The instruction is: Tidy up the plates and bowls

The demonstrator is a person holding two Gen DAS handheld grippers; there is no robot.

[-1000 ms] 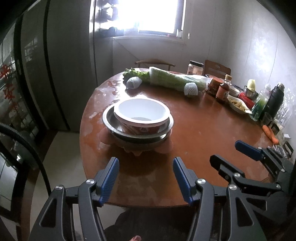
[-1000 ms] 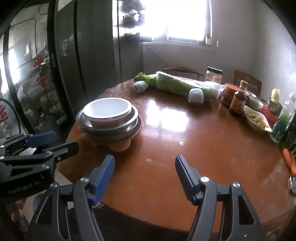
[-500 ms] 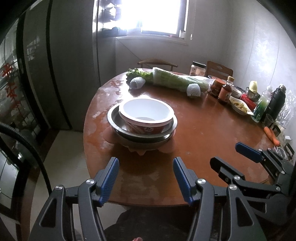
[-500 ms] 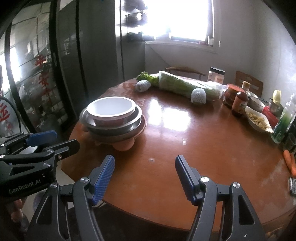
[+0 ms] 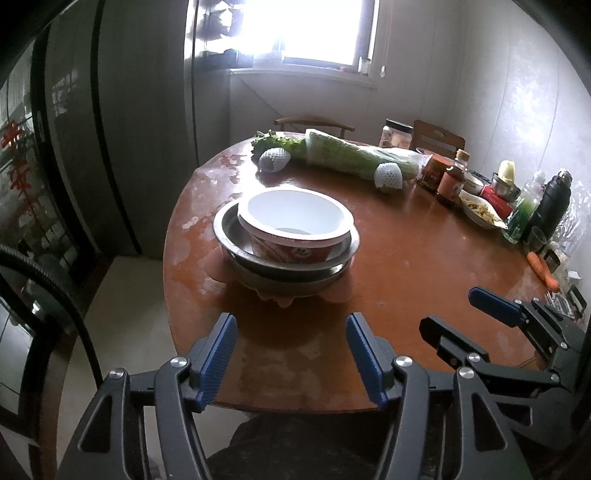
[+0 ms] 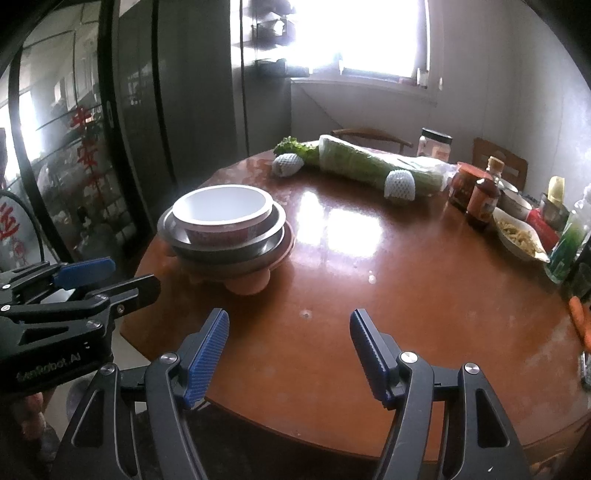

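- Round brown table (image 5: pixel 406 258), worn pale patches near its left edge.
- Stack (image 5: pixel 288 243) on table's near-left part: white bowl (image 5: pixel 295 210) with red printed side sits in two nested metal bowls (image 5: pixel 236 254), all on a pink plate (image 5: pixel 218 271). Print on the bowl too small to read.
- Left gripper (image 5: pixel 291 350) hovers over near table edge, short of the stack; jaws apart, have just been opening a bit, nothing between them.
- Right gripper (image 6: pixel 290 347) over near edge, well right of the stack; jaws apart, empty.
- Bare tabletop between both grippers and the stack.
- Far side: wrapped cabbage (image 5: pixel 354 155) lying on its side, leafy greens (image 5: pixel 273 142) at its left end, two foam-netted fruits (image 5: pixel 273 160) just beside it.
- Far right cluster: lidded jar (image 5: pixel 397 133), red jar (image 5: pixel 432 171), sauce bottle (image 5: pixel 452 177), white dish of food (image 5: pixel 480 212), green bottle (image 5: pixel 524 212), black flask (image 5: pixel 552 206), small glass (image 5: pixel 535 240). Labels unreadable.
- Carrot (image 5: pixel 541 266) at right edge.
- Two wooden chairs (image 5: pixel 437 138) behind table, bright window (image 5: pixel 314 33) above.
- Dark fridge (image 6: pixel 177 110) on left; glass door (image 6: pixel 55 155) with red characters, can't read them.
- In the right wrist view the left gripper's body reads roughly "GenRobot.AI", blurred.
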